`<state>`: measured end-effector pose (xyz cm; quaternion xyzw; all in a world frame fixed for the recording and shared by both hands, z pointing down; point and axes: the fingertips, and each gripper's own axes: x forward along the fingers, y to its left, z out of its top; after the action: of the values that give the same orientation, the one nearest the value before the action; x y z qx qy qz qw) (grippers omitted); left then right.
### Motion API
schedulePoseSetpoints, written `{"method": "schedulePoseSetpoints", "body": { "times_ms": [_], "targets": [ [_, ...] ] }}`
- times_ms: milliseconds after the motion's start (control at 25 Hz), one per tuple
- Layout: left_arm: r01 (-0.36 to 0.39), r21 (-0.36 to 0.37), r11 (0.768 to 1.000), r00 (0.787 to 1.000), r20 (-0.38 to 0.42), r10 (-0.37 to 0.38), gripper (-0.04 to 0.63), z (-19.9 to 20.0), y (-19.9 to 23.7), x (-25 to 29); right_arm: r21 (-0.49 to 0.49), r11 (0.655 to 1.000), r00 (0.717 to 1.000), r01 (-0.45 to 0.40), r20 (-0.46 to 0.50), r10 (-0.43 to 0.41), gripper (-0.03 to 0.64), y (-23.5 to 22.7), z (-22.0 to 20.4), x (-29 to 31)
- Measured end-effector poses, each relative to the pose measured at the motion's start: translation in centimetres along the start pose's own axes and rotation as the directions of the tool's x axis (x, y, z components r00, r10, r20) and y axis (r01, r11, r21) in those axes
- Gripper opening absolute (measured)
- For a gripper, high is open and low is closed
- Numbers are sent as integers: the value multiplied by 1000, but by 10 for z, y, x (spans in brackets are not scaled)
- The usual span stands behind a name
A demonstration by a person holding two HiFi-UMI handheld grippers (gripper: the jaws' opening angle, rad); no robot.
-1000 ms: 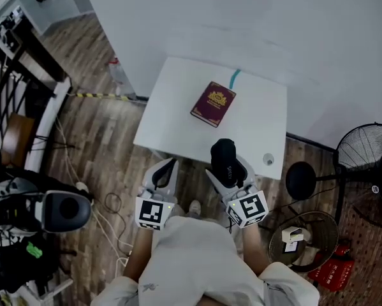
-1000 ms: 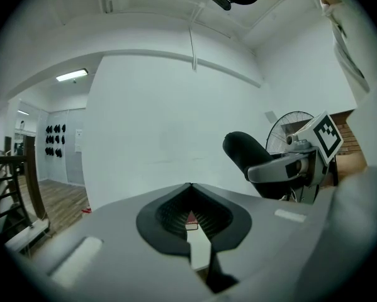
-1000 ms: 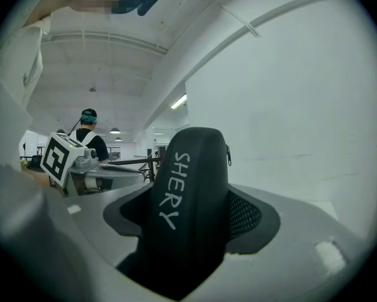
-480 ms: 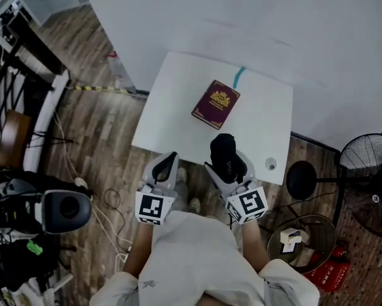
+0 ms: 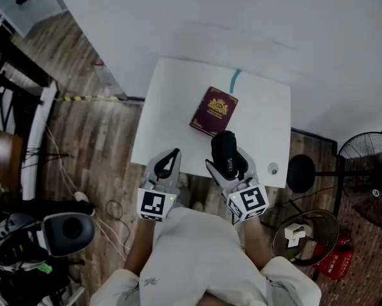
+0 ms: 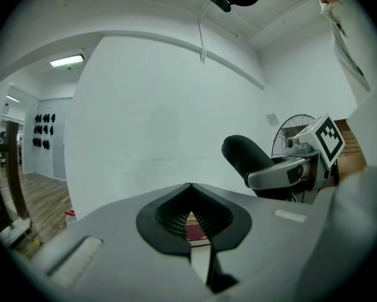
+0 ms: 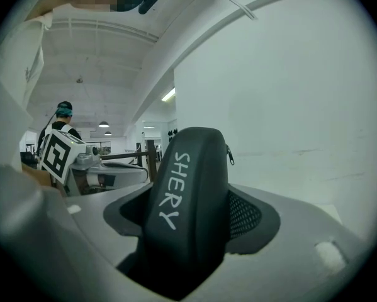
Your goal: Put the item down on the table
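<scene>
A black zip case (image 5: 225, 150) printed "SHERY" stands up between the jaws of my right gripper (image 5: 229, 164), which is shut on it. The case (image 7: 188, 200) fills the middle of the right gripper view. It hangs over the near edge of the small white table (image 5: 171, 107), just in front of a maroon book (image 5: 213, 110) with a gold crest. My left gripper (image 5: 168, 160) is at the table's near edge, left of the case, shut with nothing in it. Through the slit between its jaws a sliver of the book (image 6: 192, 229) shows.
A teal strip (image 5: 235, 78) lies at the table's far edge and a small round object (image 5: 273, 169) at its near right corner. A black stool (image 5: 299, 178), a floor fan (image 5: 369, 171) and a red item (image 5: 334, 261) stand to the right. A white wall rises behind the table.
Both grippers have come slightly forward, up to the table's near edge, and the case now reaches close to the book. The right gripper's hold on the case is unchanged.
</scene>
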<state>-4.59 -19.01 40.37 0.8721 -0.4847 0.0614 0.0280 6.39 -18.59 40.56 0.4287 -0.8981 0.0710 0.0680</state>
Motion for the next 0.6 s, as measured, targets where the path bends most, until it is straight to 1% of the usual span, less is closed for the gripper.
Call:
{"method": "schedulePoseSetpoints", "body": {
  "times_ms": [120,240,440,600],
  "targets": [
    [29,-6,1000,1000,0,-29,18,-2,16,15,0,1000,1000,22,-18,-22,328,-5,-1,18],
    [58,-26,998,998,-15,-58,18,-12,30,29,4,999,998,44,-52,-43,328,-10,-10,35],
    [103,-50,993,993,-45,-106,18,-33,46,52,22,997,991,74,-117,-71,328,-18,-33,60],
    [150,-67,986,984,-83,-155,18,-55,51,65,28,996,977,82,-198,-75,330,-20,-59,76]
  ]
}}
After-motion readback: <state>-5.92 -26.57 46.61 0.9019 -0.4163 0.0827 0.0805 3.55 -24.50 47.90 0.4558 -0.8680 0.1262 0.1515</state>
